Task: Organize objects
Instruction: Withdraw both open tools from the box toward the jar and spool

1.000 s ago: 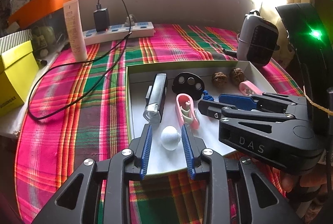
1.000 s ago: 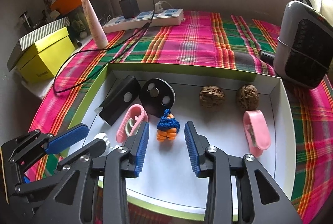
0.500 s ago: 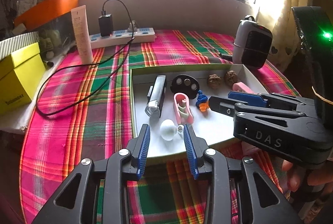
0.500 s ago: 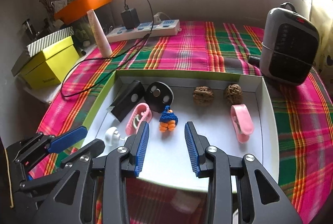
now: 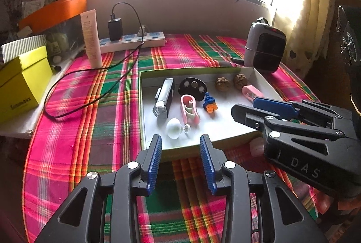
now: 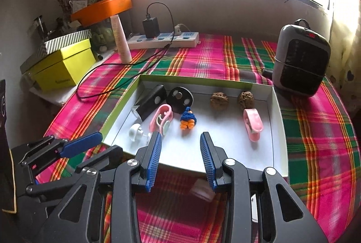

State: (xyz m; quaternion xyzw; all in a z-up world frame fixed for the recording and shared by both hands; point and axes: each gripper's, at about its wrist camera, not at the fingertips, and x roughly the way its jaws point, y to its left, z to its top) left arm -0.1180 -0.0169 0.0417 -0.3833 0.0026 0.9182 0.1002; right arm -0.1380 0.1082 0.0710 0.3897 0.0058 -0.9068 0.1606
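A shallow white box lid lies on the plaid cloth. In it are a black bike light, a black disc, two pink clips, a blue-and-orange knitted charm, a white knob and two walnuts. My left gripper is open and empty, just short of the lid's near edge. My right gripper is open and empty over the near edge.
A grey heater stands behind the lid's right corner. A power strip with charger and cable, a white tube and a yellow box are at the back left.
Both grippers have pulled back and up from the lid. They were low over the white knob and the knitted charm; now they sit at the near edge, still open.
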